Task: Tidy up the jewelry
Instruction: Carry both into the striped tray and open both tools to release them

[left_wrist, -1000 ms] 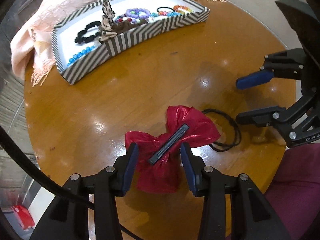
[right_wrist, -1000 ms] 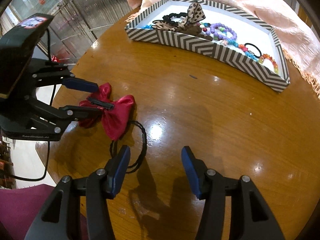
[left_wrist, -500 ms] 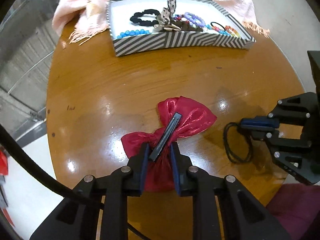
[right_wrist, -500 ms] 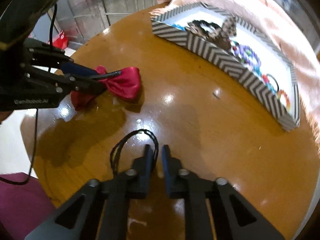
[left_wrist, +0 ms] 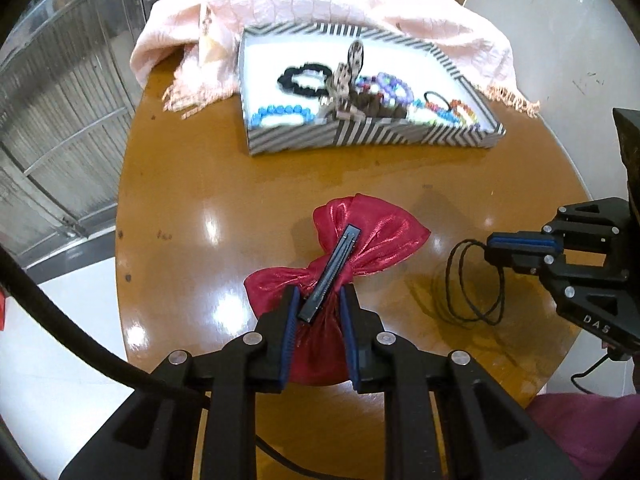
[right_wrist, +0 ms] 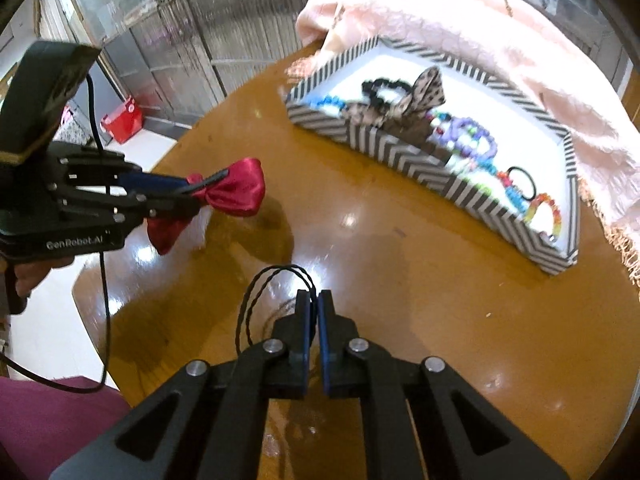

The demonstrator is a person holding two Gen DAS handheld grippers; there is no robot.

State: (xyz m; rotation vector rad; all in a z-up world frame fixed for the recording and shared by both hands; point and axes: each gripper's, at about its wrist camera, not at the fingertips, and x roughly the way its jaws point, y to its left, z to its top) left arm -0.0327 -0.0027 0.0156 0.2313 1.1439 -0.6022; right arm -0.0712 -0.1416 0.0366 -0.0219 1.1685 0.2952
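My left gripper (left_wrist: 319,300) is shut on a red satin bow clip (left_wrist: 372,236) and holds it above the round wooden table (left_wrist: 240,184); it also shows in the right wrist view (right_wrist: 236,192). My right gripper (right_wrist: 314,300) is shut on a thin black cord loop (right_wrist: 256,304), lifted off the table; the loop shows in the left wrist view (left_wrist: 460,280) too. A black-and-white striped tray (left_wrist: 360,136) at the far side holds bead bracelets, a black scrunchie and a leopard-print bow (right_wrist: 424,96).
A pink fringed scarf (left_wrist: 320,4) lies behind and around the tray (right_wrist: 400,152). The table edge runs close on the near and left sides. A magenta cloth (right_wrist: 48,420) is at the near edge. Metal shutters stand beyond the table.
Both grippers closed: the left on the red bow, the right on the black cord. Both have lifted their items off the table toward the tray.
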